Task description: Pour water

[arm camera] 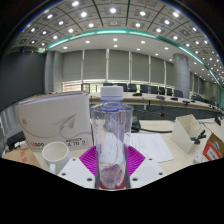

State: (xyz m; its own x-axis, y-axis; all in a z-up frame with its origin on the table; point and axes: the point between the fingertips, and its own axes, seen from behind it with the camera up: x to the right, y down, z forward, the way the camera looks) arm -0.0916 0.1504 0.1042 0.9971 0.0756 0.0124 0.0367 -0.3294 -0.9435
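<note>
The clear plastic water bottle (111, 135), white cap on, stands upright between the gripper (112, 160) fingers, both magenta pads (90, 159) pressed against its sides: a firm grip. Just beside it on the surface (160, 150) sits a white paper cup (55, 155), with an open white box (55, 120) behind it.

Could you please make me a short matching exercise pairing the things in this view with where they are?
Things:
1. water bottle
2. white cup
3. white box
4. sheet of paper

Places:
A. behind the cup
B. right of the bottle, flat on the table
C. between the fingers of the gripper
D. left of the bottle, in front of the box

Pairs: 1-C, 2-D, 3-A, 4-B
</note>
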